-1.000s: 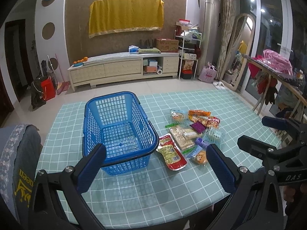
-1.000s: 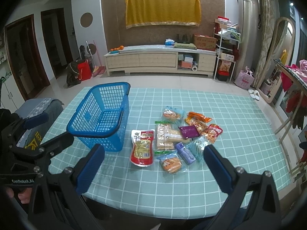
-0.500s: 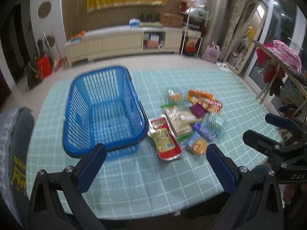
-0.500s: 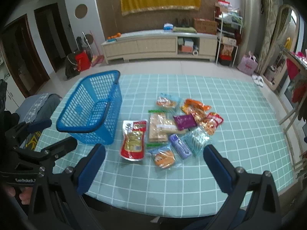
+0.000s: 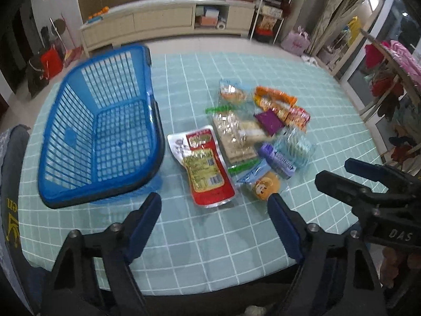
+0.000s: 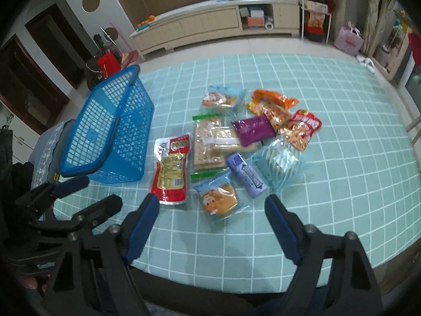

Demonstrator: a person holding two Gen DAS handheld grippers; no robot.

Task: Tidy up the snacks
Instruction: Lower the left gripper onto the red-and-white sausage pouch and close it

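**Both grippers poised, basket waiting empty**

Here is the worktop (image 6: 342, 142), a checked teal cloth, and nothing has gone into anything yet. The blue basket (image 5: 105, 137) sits toward the left edge, and through its mesh floor I see only cloth: it is empty, handle folded down along the rim. The snacks lie in a loose heap in the middle of the worktop, just right of the basket, some overlapping.

The left hand-held gripper (image 5: 214, 205) hangs over the near edge, jaws spread wide and holding nothing, lined up roughly with the red pouch (image 5: 204, 166). The right hand-held gripper (image 6: 211, 208) is likewise released and empty, framing the orange bun packet (image 6: 219, 198) at the near side of the heap.

My read: this is the first pick. The red pouch is the biggest piece, lies flat and touches the cracker pack (image 6: 210, 142), so it should be taken by its free near edge, not pressed down from above. Slippery film; close on a seam. The bun packet is soft, so a light pinch on its crimped end would serve. The purple bar (image 6: 248, 175) beside it stays clear if the approach comes straight in.
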